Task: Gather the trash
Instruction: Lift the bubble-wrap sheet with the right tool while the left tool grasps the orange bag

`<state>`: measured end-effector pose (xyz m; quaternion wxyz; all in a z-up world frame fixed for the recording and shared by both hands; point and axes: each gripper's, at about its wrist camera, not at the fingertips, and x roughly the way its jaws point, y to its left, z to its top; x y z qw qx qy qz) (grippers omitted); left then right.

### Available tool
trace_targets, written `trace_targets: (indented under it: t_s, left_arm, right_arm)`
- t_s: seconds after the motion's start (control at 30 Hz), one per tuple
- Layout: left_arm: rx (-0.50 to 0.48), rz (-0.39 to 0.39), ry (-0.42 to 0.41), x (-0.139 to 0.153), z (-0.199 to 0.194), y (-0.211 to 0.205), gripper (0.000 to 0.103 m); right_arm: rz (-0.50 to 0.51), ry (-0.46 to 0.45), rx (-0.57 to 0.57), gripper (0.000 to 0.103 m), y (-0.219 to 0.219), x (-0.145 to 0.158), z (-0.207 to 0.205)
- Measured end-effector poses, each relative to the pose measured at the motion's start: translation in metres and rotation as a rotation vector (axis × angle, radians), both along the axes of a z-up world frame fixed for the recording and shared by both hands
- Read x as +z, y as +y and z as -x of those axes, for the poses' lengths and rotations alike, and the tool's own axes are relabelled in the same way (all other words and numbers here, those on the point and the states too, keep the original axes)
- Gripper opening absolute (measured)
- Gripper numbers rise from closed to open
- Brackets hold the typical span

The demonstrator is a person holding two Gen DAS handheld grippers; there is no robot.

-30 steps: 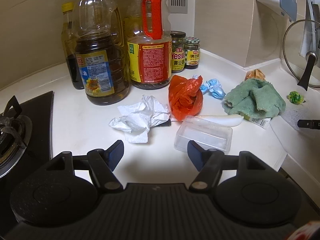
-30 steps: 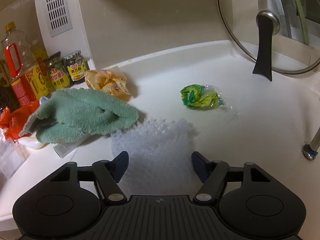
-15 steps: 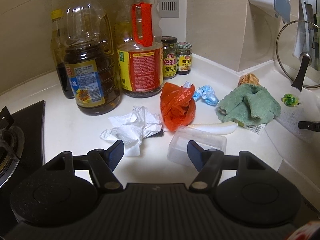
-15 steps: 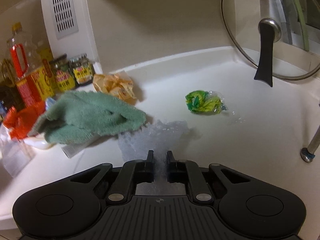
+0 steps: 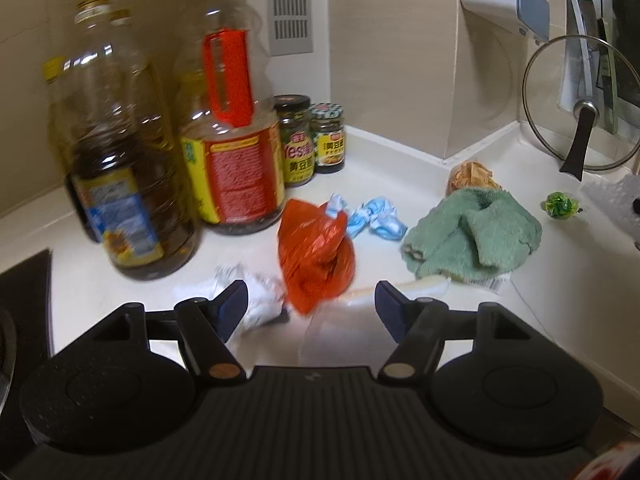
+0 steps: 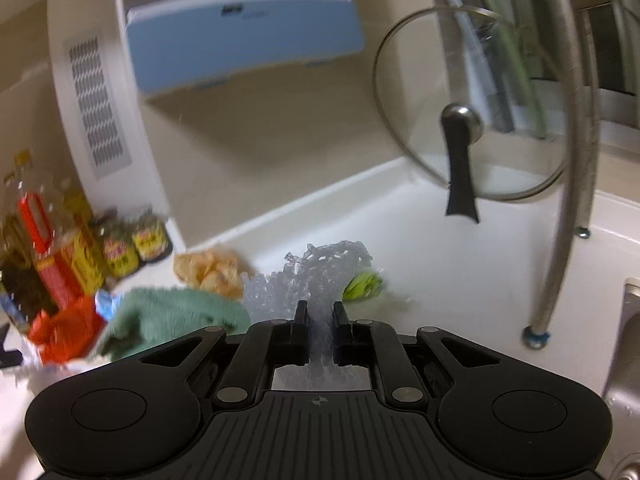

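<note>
My right gripper (image 6: 320, 312) is shut on a clear bubbly plastic sheet (image 6: 316, 276), which hangs lifted off the white counter. The same sheet (image 5: 612, 196) shows at the right edge of the left wrist view. My left gripper (image 5: 312, 300) is open, low over the counter. Between its fingers lie an orange plastic bag (image 5: 316, 256) and a clear plastic box (image 5: 344, 336). A crumpled white tissue (image 5: 256, 296) lies by its left finger. A blue-and-white wrapper (image 5: 372, 216), a yellow wrapper (image 5: 472, 174) and a green wrapper (image 5: 560, 204) lie farther back.
Oil bottles (image 5: 232, 136) and two jars (image 5: 312, 140) stand at the back left. A green cloth (image 5: 476, 236) lies mid-counter over a white object (image 5: 424, 284). A glass lid (image 6: 460, 136) leans on the wall. A stove (image 5: 20, 304) lies left, a metal hose (image 6: 560, 200) right.
My right gripper closed on the bubbly sheet and lifted it off the counter. My left gripper moved forward toward the orange bag and the box, staying open.
</note>
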<state>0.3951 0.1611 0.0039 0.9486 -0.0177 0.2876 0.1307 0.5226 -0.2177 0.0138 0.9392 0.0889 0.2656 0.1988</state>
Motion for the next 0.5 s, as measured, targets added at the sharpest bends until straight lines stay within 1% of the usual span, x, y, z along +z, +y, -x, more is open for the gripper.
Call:
trace_targets:
  t_s: [0.17,0.3,0.5]
  left_arm:
    - [-0.022,-0.021,0.009,-0.003,-0.026,0.002,0.068]
    - [-0.034,-0.038,0.033,-0.01,-0.045,0.005,0.068]
    - [-0.046,-0.041,0.059,-0.02,-0.065,0.009,0.068]
  right_arm:
    - [-0.015,-0.006,-0.042,0.011,-0.012,0.008,0.009]
    - [-0.016,0.007,-0.072,0.011,-0.02,0.008,0.013]
    - [-0.016,0.024,-0.117,0.011,-0.03,0.005,0.022]
